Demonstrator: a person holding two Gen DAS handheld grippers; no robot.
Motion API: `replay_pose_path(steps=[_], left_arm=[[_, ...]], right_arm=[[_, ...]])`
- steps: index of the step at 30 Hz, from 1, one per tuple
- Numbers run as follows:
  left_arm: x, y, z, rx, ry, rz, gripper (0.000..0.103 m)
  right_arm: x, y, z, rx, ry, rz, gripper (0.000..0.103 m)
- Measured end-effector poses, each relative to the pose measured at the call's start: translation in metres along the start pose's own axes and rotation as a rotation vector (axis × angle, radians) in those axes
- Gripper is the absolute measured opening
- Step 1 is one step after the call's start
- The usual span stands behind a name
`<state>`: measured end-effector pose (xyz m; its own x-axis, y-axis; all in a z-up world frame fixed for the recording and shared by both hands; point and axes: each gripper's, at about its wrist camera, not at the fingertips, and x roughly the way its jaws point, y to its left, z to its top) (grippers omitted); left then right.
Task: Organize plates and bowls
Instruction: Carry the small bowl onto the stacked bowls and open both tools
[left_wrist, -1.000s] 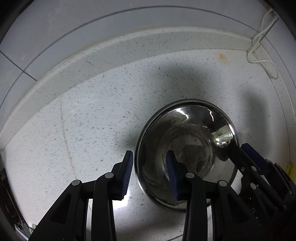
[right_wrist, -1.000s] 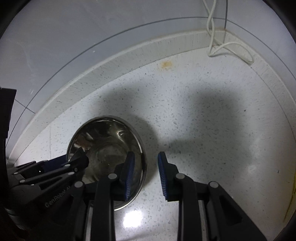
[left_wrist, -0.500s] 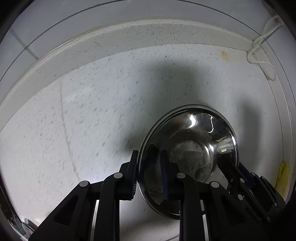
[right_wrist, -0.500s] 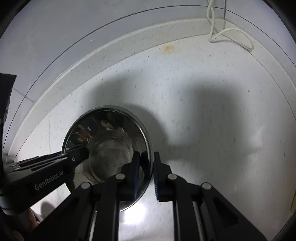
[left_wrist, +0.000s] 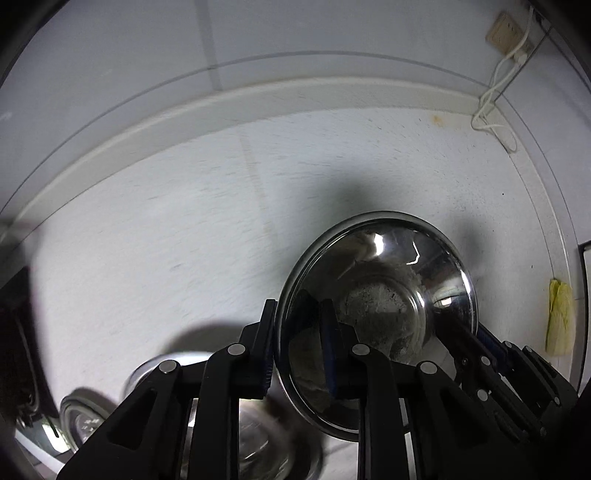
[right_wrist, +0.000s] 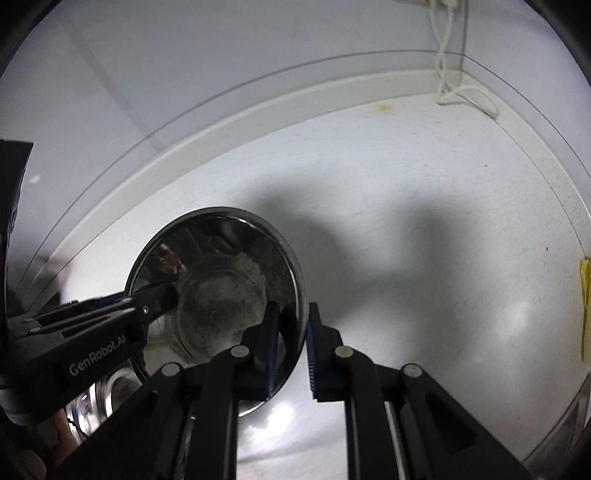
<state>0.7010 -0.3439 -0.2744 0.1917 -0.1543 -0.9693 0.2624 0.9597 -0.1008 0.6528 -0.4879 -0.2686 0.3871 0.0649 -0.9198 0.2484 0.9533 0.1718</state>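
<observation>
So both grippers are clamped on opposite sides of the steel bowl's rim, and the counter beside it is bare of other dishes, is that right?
Not quite. Both the left gripper and right gripper do clamp the steel bowl, but the left wrist view shows more steel bowls at the lower left.

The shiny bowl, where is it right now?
The bowl sits low and right in the left wrist view, its rim pinched by the left tongs and, opposite, the right tongs, above the white counter.

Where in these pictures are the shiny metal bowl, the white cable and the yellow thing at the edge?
metal bowl (left_wrist: 384, 306): left wrist view, its inner bottom.
white cable (right_wrist: 448, 86): right wrist view, the loop lying on the counter.
yellow thing (left_wrist: 559, 321): left wrist view, its middle; too blurred to identify.
</observation>
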Motion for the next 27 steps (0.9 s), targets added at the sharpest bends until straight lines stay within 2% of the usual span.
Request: replay_pose_path(steps=[5,11,17,27], left_arm=[[-0.026,0.042,-0.036,-0.049,-0.034,0.025,0.018],[-0.043,0.08,-0.076,-0.097,-0.04,0.049,0.018],[-0.026,0.103,-0.103,-0.139,0.001,0.058,0.018],[0.006,0.112,-0.122,-0.154,0.039,0.058,0.018]], right_arm=[[-0.018,0.043,-0.03,-0.044,-0.001,0.046,0.013],[-0.025,0.082,-0.061,-0.102,0.026,0.09,0.012],[-0.008,0.102,-0.089,-0.139,0.081,0.092,0.013],[0.02,0.106,-0.106,-0.145,0.129,0.073,0.013]])
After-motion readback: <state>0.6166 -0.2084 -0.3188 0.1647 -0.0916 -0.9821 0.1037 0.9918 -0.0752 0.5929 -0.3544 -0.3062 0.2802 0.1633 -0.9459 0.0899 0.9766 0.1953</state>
